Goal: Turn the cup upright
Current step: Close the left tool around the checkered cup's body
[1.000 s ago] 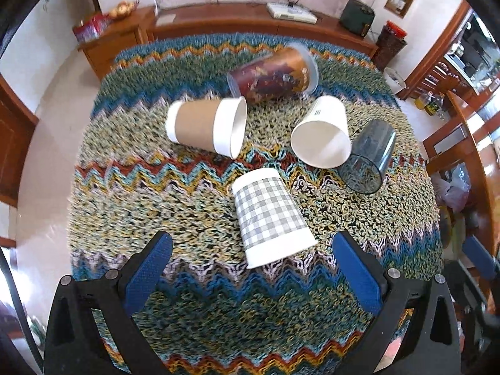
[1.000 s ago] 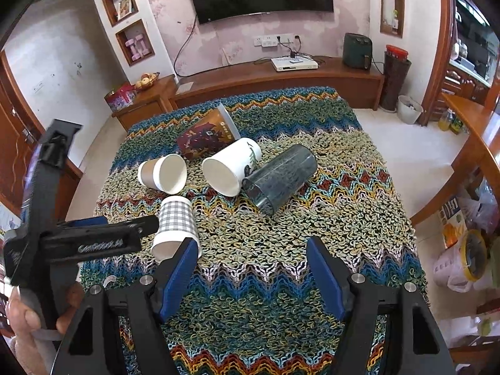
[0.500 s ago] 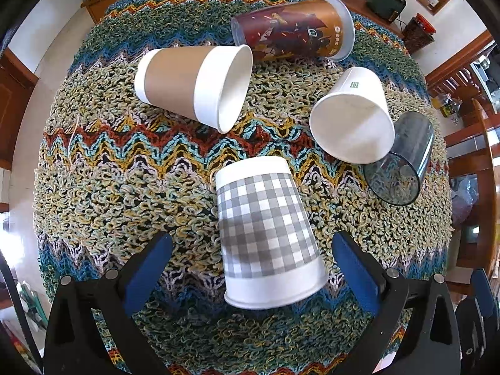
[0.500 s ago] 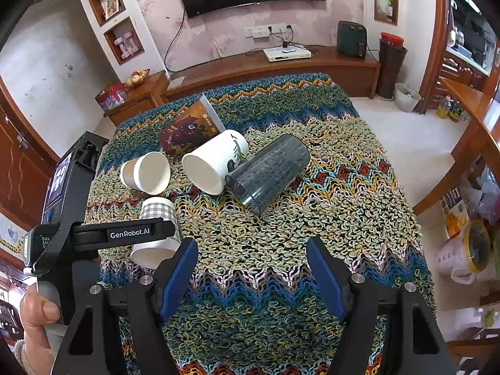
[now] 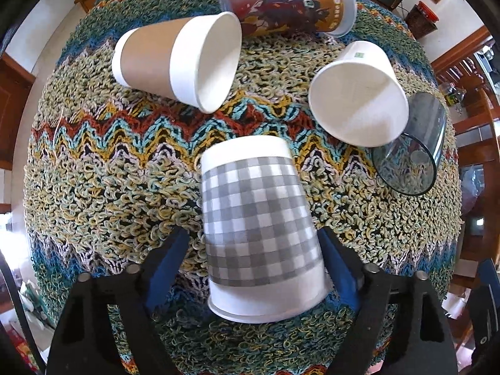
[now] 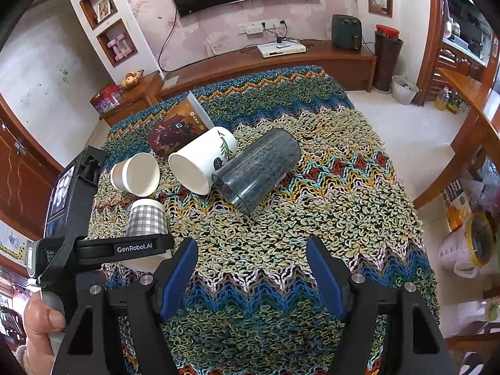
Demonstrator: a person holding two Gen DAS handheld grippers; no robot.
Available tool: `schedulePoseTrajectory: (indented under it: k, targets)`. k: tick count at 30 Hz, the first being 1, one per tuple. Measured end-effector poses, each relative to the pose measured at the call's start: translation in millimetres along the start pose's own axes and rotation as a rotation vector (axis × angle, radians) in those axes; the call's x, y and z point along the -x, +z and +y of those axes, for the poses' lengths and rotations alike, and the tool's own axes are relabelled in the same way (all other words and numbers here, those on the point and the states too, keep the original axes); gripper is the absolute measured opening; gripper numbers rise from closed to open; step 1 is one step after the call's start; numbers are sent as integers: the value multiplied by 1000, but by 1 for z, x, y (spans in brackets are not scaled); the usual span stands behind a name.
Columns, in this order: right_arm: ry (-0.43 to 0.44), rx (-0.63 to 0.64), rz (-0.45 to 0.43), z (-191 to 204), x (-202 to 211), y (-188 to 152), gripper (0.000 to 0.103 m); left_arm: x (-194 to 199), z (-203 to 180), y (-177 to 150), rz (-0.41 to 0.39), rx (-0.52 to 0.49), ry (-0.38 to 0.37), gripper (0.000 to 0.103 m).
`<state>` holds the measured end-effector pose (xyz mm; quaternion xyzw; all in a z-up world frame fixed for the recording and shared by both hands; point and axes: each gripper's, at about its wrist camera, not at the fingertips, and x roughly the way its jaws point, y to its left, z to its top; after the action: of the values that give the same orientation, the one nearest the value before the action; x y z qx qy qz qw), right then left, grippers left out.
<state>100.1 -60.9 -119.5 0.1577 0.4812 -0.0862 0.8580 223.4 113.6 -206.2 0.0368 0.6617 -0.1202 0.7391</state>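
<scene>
Left tool (image 5: 253, 250) and right tool (image 6: 251, 268), both spread wide.

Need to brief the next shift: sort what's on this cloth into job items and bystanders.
In the job:
left gripper, open around it
checked cup, upside down

Lying about:
brown-sleeved cup
white cup
dark tumbler
printed tube
right gripper, open, idle

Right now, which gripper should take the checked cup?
Left. The left gripper is open with its blue fingers on either side of the upside-down checked cup. The right gripper is open over bare cloth, with that cup off to its left.
</scene>
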Motion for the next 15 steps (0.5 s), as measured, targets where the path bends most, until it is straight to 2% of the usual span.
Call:
schedulePoseTrajectory:
  k: [1, 7, 15]
  targets:
    - [-1, -1, 0, -1, 0, 0, 72, -2, 0, -1, 0, -12, 4, 71]
    - [-4, 2, -10, -2, 2, 0, 72, -4, -11, -13, -19, -52, 8, 71]
    - [-12, -3, -21, -3, 9, 1, 72, 17, -8, -33, -60, -129, 33, 71]
